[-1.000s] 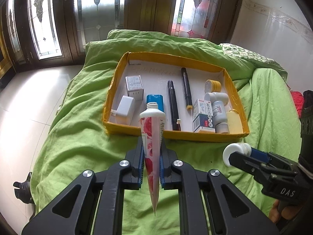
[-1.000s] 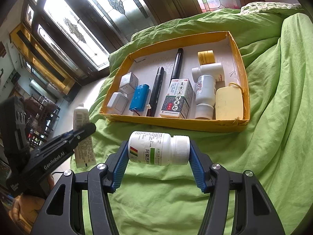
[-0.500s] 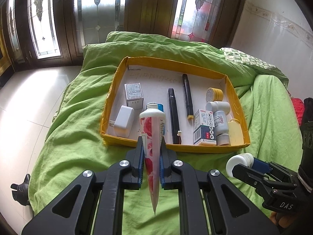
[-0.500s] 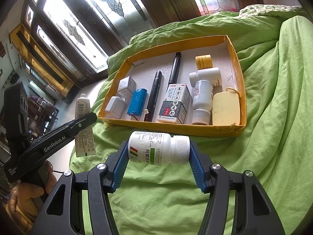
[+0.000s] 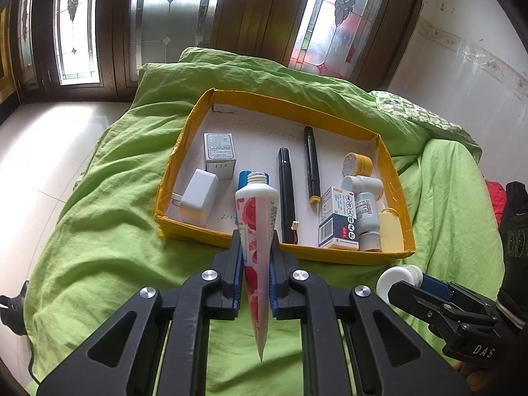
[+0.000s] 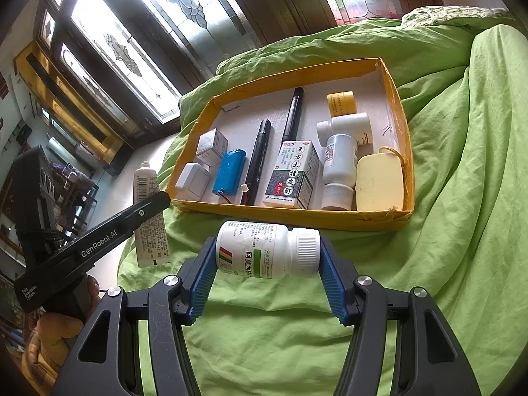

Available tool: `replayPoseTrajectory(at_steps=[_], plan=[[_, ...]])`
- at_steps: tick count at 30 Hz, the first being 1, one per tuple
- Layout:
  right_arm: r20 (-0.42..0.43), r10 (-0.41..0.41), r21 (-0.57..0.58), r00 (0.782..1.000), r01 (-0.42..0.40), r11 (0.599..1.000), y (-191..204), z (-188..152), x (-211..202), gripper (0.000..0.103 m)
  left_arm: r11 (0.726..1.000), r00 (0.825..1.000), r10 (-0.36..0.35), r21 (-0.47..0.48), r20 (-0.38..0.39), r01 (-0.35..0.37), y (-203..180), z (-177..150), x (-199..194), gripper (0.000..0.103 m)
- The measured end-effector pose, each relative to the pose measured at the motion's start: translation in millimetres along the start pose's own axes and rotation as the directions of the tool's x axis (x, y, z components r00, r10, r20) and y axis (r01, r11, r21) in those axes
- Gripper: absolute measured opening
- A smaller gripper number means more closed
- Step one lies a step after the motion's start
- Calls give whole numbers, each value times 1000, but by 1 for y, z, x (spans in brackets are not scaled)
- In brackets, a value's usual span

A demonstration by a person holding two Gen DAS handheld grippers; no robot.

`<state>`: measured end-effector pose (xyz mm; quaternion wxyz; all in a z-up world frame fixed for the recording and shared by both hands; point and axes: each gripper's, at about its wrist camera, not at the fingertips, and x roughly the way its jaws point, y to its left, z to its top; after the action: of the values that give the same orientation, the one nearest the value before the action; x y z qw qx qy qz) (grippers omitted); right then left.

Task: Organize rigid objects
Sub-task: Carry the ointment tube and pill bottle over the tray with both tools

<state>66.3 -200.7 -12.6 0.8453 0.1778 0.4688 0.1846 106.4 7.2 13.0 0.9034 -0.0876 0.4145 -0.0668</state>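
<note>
My left gripper is shut on a white tube with red flowers, its open neck pointing up, held above the green bedcover just before the yellow tray. The tube also shows in the right wrist view. My right gripper is shut on a white pill bottle lying sideways, cap to the right, held in front of the tray's near wall. In the left wrist view only the bottle's cap shows at the lower right.
The tray holds a white box, a white charger, a blue battery, two black pens, a medicine box, white bottles, a yellow jar and a cream case. Green bedcover lies all around.
Both grippers have drawn back a little from the tray with their loads. The tray looks smaller and farther in both views.
</note>
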Motion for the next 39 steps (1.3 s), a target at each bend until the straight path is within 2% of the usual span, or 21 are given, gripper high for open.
replayPoseTrajectory(at_steps=[8,12,18,24,27,29,32,36,39], plan=[[-10,-16,-10,1000,16,1000,2,-1,4,54,998,999,-33,49,41,31,2,-13,6,10],[0,-38,-16,999,38,999,3,6,3,54,998,996,-65,5,55,65,15,-7,4,10],[24,-57,-21,998,58,998,8,34,10,54,997,995,-61,-39,76,64,35,-5,4,10],[49,-44,-44,998,46,998,21,65,21,54,994,995,-65,-81,81,72,48,-3,5,10],[62,-39,-47,997,42,998,22,79,23,54,985,992,-108,-131,68,116,54,3,7,10],[72,-35,-45,997,39,998,23,89,23,54,983,992,-112,-142,65,121,54,9,8,10],[83,-27,-29,996,29,999,20,103,22,54,986,992,-117,-111,41,121,43,26,16,10],[116,-11,8,993,10,1000,10,115,16,54,973,977,-212,-101,-27,209,26,54,43,10],[121,-16,34,993,12,999,0,114,16,54,975,975,-214,-81,-60,209,11,74,63,10]])
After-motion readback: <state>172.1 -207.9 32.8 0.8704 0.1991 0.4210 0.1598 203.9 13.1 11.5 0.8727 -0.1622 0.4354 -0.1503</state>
